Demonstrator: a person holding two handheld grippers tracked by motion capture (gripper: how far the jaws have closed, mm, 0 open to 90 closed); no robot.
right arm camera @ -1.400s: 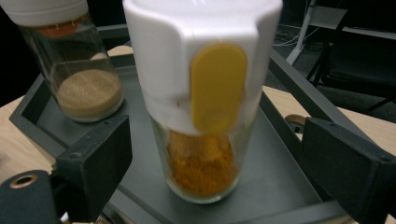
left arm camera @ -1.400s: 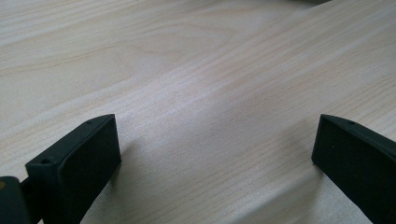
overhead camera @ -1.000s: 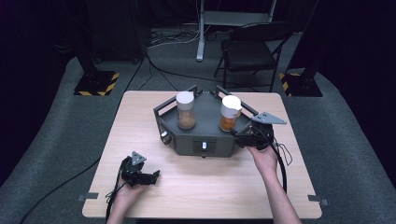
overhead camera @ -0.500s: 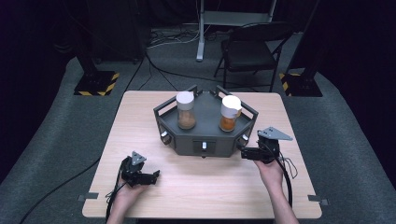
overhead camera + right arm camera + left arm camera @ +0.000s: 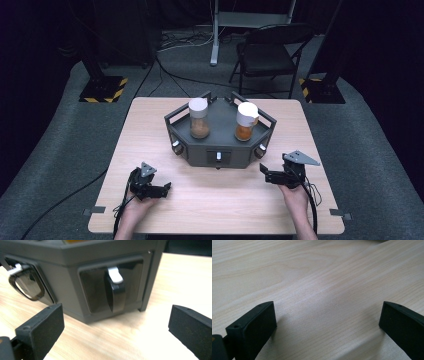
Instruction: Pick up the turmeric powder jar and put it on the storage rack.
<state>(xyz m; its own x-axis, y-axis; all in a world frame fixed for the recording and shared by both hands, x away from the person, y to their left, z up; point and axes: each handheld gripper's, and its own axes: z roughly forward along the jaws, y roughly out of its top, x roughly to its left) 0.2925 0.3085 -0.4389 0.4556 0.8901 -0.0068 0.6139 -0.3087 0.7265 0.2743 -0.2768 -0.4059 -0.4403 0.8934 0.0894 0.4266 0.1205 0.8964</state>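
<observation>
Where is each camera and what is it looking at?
High view: sits above the person's side, looks forward and down at the table and grey tray with two jars; both forearms, left tool and right tool show.
Left gripper view: rides on the left tool, faces bare tabletop; open jaws show.
Right gripper view: rides on the right tool, faces the tray's side handle; open jaws show.
Shared: the tray shows in the high and right gripper views.

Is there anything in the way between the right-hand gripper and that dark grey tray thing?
Nothing visible. The right gripper faces the grey tray with open fingers, and bare table lies between them.
</observation>
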